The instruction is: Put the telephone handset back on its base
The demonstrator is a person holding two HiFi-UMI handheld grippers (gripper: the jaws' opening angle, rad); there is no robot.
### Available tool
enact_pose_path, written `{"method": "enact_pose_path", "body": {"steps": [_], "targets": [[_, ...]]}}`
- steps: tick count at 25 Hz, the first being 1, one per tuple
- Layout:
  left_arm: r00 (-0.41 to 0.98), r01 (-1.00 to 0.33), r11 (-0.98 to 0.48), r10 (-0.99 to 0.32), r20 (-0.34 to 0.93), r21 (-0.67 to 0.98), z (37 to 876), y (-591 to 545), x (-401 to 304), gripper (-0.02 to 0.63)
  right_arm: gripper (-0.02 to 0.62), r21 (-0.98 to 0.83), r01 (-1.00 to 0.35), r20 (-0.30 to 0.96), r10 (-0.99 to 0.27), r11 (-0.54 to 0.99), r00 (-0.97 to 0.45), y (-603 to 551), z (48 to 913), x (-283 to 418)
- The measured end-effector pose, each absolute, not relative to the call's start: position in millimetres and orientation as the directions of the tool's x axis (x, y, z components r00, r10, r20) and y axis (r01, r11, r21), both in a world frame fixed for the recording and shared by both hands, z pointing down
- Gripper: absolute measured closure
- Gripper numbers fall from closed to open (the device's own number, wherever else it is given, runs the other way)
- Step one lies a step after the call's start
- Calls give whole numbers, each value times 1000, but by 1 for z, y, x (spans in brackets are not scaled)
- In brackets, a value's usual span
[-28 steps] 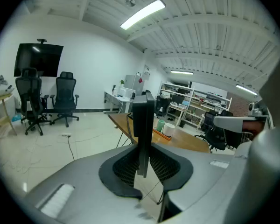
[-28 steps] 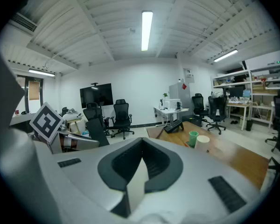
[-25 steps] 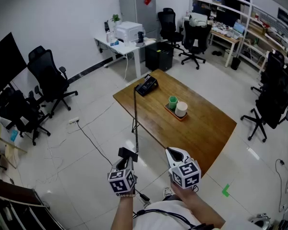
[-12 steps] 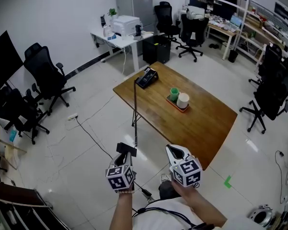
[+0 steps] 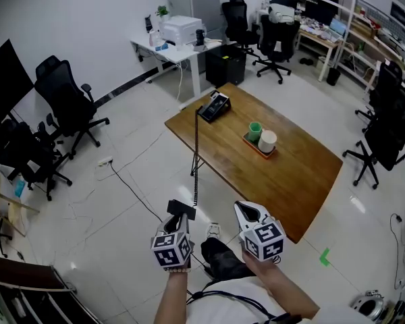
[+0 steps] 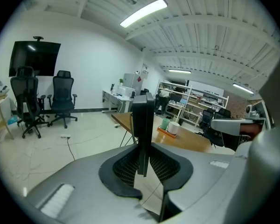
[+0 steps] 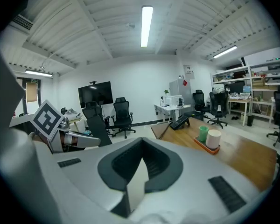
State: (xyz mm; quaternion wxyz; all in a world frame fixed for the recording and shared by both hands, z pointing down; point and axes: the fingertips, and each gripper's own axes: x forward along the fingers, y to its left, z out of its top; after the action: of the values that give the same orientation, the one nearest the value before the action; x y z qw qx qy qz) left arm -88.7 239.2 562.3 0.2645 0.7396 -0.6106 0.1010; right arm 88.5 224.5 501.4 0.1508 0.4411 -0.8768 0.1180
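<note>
The black telephone handset (image 5: 181,210) stands upright between the jaws of my left gripper (image 5: 178,220), which is shut on it; in the left gripper view the handset (image 6: 142,125) rises straight from the pads. Its coiled cord (image 5: 196,160) runs up to the black telephone base (image 5: 214,106) on the far left corner of the wooden table (image 5: 297,181). My right gripper (image 5: 247,216) hangs beside the left one, shut and with nothing in it. Both are over the floor, short of the table's near edge. The base (image 7: 179,122) also shows in the right gripper view.
A tray with a green cup (image 5: 254,131) and a white cup (image 5: 267,140) sits mid-table. Black office chairs (image 5: 71,110) stand at the left, more at the right. A white desk with a printer (image 5: 181,29) is at the back. A cable (image 5: 125,181) lies on the floor.
Both grippers have drifted a little toward the table. The handset stays in the left gripper's jaws, and a dark trouser leg now shows below the grippers.
</note>
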Motion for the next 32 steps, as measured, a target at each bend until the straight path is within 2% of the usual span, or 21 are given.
{"method": "enact_pose_path", "body": {"steps": [15, 32], "targets": [[238, -959, -125, -841, 486, 254, 563, 115, -152, 535, 595, -113, -794, 375, -714, 597, -591, 86, 520, 12], [303, -948, -198, -797, 523, 248, 565, -29, -161, 537, 595, -142, -832, 400, -738, 537, -544, -52, 528, 8]]}}
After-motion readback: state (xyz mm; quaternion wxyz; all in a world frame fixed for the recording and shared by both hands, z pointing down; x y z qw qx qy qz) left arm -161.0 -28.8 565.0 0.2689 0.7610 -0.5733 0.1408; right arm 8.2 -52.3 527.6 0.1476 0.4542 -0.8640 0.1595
